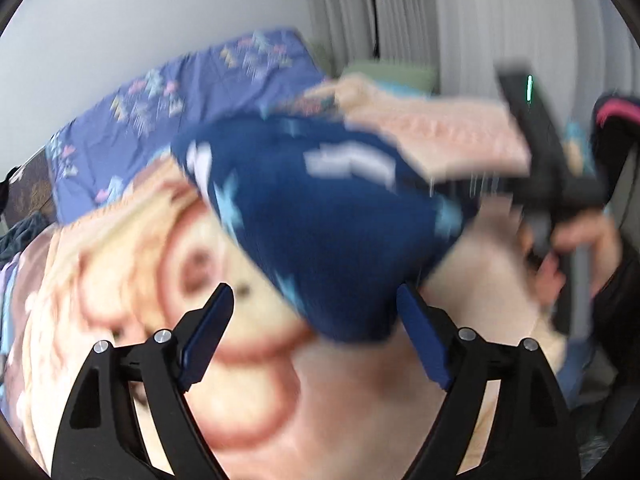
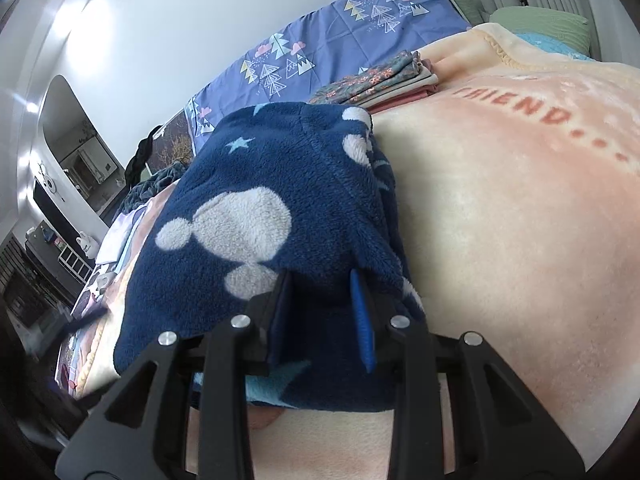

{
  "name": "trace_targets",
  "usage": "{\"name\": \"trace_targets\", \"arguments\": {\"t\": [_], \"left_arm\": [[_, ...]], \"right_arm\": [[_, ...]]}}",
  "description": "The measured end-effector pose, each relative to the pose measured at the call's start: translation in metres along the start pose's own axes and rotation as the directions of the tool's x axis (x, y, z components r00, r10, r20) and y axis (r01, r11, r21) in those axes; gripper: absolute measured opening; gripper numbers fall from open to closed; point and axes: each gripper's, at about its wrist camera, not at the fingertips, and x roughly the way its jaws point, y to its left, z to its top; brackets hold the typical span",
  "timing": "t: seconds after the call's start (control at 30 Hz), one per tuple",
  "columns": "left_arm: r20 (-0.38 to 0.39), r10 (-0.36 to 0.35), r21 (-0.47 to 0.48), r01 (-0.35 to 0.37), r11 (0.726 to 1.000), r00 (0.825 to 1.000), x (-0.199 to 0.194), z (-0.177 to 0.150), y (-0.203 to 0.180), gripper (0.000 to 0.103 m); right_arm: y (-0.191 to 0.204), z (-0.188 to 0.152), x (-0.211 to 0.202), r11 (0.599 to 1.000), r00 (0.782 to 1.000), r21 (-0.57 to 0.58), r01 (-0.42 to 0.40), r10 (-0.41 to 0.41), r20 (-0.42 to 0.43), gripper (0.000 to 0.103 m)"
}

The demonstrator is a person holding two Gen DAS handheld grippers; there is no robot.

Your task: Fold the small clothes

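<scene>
With the right gripper [image 2: 322,316] clenched on the navy fleece garment [image 2: 280,216] lifted over the peach blanket [image 2: 520,220] on the bed, the released left gripper [image 1: 316,332] should pinch the hanging corner squarely before folding it.

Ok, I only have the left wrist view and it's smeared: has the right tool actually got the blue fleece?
Observer: Yes. The right tool is shut on a bunched fold of the navy fleece garment.
Operator: Any finished pieces around?
Observer: A folded stack lies beyond the garment, at the far side of the peach blanket.
Operator: Is that blanket plain over there?
Observer: No, red letters spelling FRIEND run across it, right of the stack.
</scene>
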Motion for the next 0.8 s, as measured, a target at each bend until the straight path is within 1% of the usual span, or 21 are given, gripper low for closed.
{"name": "trace_targets", "arguments": {"t": [0.07, 0.1, 0.2, 0.23, 0.27, 0.33, 0.37, 0.4, 0.5, 0.53, 0.57, 0.6, 0.63, 0.67, 0.7, 0.73, 0.77, 0.8], "left_arm": [[-0.024, 0.057, -0.006, -0.058, 0.998, 0.998, 0.019, -0.001, -0.009, 0.084], [-0.022, 0.078, -0.035, -0.079, 0.996, 0.997, 0.028, 0.003, -0.010, 0.084], [0.016, 0.128, -0.145, -0.124, 0.982, 0.992, 0.044, 0.024, -0.010, 0.084], [0.007, 0.159, -0.152, -0.156, 0.976, 0.987, 0.048, 0.026, -0.013, 0.085], [-0.012, 0.205, -0.134, -0.205, 0.970, 0.979, 0.053, 0.028, -0.018, 0.085], [-0.022, 0.318, -0.068, -0.319, 0.945, 0.948, 0.053, 0.023, -0.024, 0.085], [-0.027, 0.361, -0.045, -0.362, 0.931, 0.932, 0.051, 0.016, -0.021, 0.085], [-0.042, 0.383, -0.038, -0.384, 0.923, 0.923, 0.048, 0.004, -0.011, 0.085], [-0.094, 0.332, -0.088, -0.340, 0.936, 0.939, 0.043, -0.017, 0.015, 0.086], [-0.096, 0.336, -0.088, -0.344, 0.935, 0.937, 0.043, -0.017, 0.016, 0.085], [-0.090, 0.355, -0.069, -0.361, 0.930, 0.931, 0.042, -0.015, 0.012, 0.085], [-0.081, 0.373, -0.039, -0.377, 0.925, 0.924, 0.042, -0.013, 0.007, 0.083], [-0.074, 0.361, -0.015, -0.363, 0.932, 0.930, 0.040, -0.011, 0.002, 0.074], [-0.079, 0.332, -0.009, -0.334, 0.943, 0.940, 0.038, -0.009, 0.000, 0.068], [-0.092, 0.260, -0.024, -0.263, 0.965, 0.961, 0.033, -0.009, 0.000, 0.056], [-0.100, 0.169, -0.053, -0.175, 0.983, 0.980, 0.023, -0.008, 0.003, 0.041], [-0.103, 0.109, -0.072, -0.116, 0.991, 0.989, 0.014, -0.007, 0.005, 0.033], [-0.098, 0.032, -0.099, -0.042, 0.994, 0.995, 0.000, -0.003, 0.009, 0.026]], "right_arm": [[0.003, 0.004, 0.001, 1.000, 1.000, -0.003, 0.009, -0.009, 0.001, 0.030], [0.005, 0.004, 0.002, 1.000, 1.000, -0.009, 0.017, -0.017, 0.003, 0.030], [0.009, 0.004, 0.002, 0.999, 0.999, -0.031, 0.039, -0.039, 0.012, 0.031], [0.010, 0.003, 0.002, 0.998, 0.999, -0.036, 0.048, -0.048, 0.016, 0.031], [0.010, 0.003, 0.003, 0.998, 0.998, -0.036, 0.054, -0.054, 0.015, 0.031], [0.009, 0.004, 0.004, 0.998, 0.998, -0.032, 0.062, -0.061, 0.012, 0.031], [0.009, 0.003, 0.004, 0.997, 0.998, -0.037, 0.066, -0.066, 0.013, 0.030], [0.008, 0.003, 0.005, 0.997, 0.998, -0.034, 0.063, -0.063, 0.010, 0.030], [0.009, 0.000, 0.010, 0.999, 1.000, -0.038, 0.011, -0.012, -0.028, 0.030], [0.011, -0.001, 0.009, 0.999, 1.000, -0.052, 0.013, -0.015, -0.027, 0.030], [0.013, -0.002, 0.009, 0.997, 0.999, -0.065, 0.028, -0.029, -0.022, 0.030], [0.014, -0.002, 0.008, 0.997, 0.999, -0.071, 0.040, -0.041, -0.019, 0.030], [0.013, -0.002, 0.008, 0.997, 0.999, -0.070, 0.041, -0.043, -0.020, 0.030], [0.011, -0.002, 0.007, 0.997, 0.999, -0.065, 0.034, -0.035, -0.024, 0.030], [0.009, -0.001, 0.007, 0.998, 0.999, -0.059, 0.026, -0.028, -0.028, 0.030], [0.008, -0.001, 0.007, 0.998, 0.999, -0.054, 0.021, -0.022, -0.030, 0.030], [0.007, 0.000, 0.007, 0.999, 0.999, -0.047, 0.017, -0.019, -0.030, 0.031], [0.007, 0.000, 0.007, 0.999, 0.999, -0.045, 0.018, -0.020, -0.028, 0.031]]}}
